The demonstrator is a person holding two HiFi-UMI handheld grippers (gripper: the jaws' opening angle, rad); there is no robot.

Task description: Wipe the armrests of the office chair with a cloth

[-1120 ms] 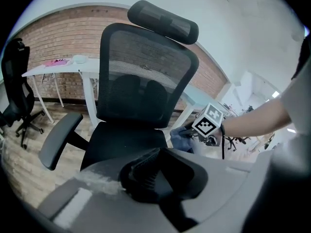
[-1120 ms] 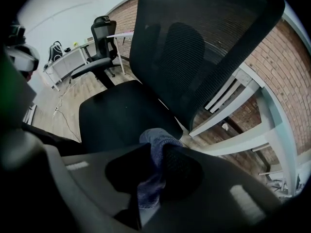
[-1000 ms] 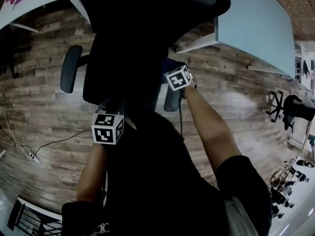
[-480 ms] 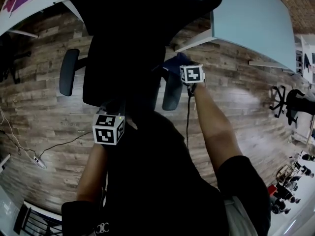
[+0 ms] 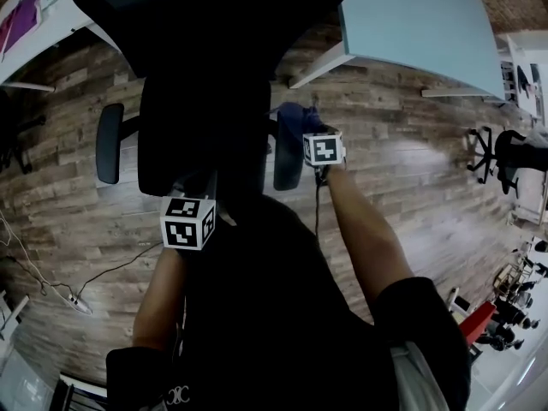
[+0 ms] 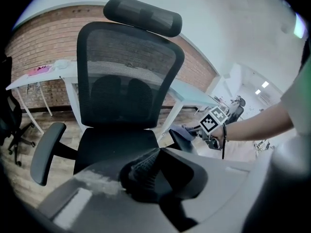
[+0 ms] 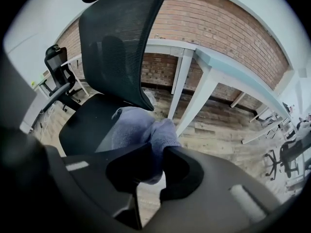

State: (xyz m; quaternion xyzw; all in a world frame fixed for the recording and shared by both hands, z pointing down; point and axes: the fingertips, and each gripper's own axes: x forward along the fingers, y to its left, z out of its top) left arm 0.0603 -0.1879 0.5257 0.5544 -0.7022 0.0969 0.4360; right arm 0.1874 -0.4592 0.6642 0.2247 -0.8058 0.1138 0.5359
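Head view: wiping right armrest [image 5: 287, 163] of chair [image 5: 201, 135], pressing cloth [image 5: 295, 114] at its far end. Gripping cloth firmly in right claw [image 7: 154, 159]; holding left claw [image 6: 148, 171] clenched on nothing, back near the seat edge. Judging next move: dragging cloth along the whole pad, then crossing to left armrest [image 5: 109, 144]. Finding no legible brand or label; showing only square markers [image 5: 324, 148].

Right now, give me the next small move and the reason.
Probably draw the right gripper, shut on the cloth, along the armrest toward the person: the cloth sits at the pad's far end, and the near part lies uncovered.
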